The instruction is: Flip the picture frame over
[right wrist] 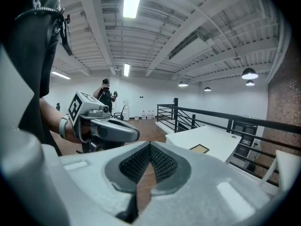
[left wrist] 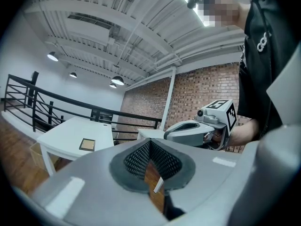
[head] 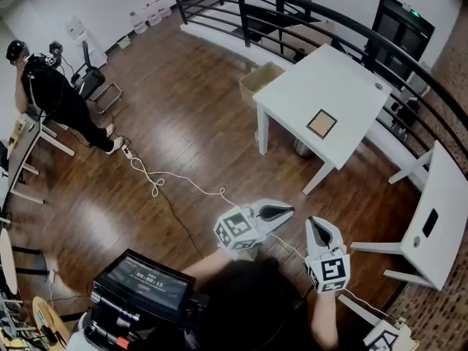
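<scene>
A small picture frame (head: 322,123) with a dark rim and tan middle lies flat on the white table (head: 292,93), well ahead of me. It also shows in the left gripper view as the frame (left wrist: 87,144) and in the right gripper view as the frame (right wrist: 199,148). My left gripper (head: 289,211) and right gripper (head: 312,222) hang over the wooden floor, close to my body and far short of the table. Both are shut with nothing between their jaws. From each gripper view the other gripper shows beside it, the right gripper (left wrist: 165,133) and the left gripper (right wrist: 137,134).
A second white table (head: 439,218) stands at the right. A cardboard box (head: 259,80) sits on the floor behind the first table. A black railing (head: 307,9) runs behind. A white cable (head: 175,178) crosses the floor. A person (head: 55,93) stands at far left.
</scene>
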Tool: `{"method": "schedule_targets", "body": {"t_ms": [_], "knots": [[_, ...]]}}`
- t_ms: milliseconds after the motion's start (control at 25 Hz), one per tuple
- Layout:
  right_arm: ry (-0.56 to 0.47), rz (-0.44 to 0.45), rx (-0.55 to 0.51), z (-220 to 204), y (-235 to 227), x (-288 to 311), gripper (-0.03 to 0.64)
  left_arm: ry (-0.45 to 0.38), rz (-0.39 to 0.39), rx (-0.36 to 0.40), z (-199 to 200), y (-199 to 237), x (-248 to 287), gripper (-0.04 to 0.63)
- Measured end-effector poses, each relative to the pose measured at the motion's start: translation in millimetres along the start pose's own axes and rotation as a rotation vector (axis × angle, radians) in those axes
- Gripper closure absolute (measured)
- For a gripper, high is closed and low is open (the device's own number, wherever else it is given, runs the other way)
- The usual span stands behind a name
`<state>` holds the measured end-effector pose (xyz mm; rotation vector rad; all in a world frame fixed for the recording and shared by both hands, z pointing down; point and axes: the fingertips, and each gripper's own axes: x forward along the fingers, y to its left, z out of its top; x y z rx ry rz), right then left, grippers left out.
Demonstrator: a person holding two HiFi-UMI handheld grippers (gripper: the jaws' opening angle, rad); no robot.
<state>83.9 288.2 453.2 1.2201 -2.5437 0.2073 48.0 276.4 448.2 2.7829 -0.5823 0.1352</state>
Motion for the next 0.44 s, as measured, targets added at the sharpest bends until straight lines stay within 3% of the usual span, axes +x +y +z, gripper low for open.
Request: {"method": "schedule_targets", "body": {"t_ms": [440], "knots": [[0.008,0.001,-0.001,-4.2,4.5,2.4,0.624,-0.012,-0.006,-0.013,-3.5,-2.9,-4.8,0.581]]}}
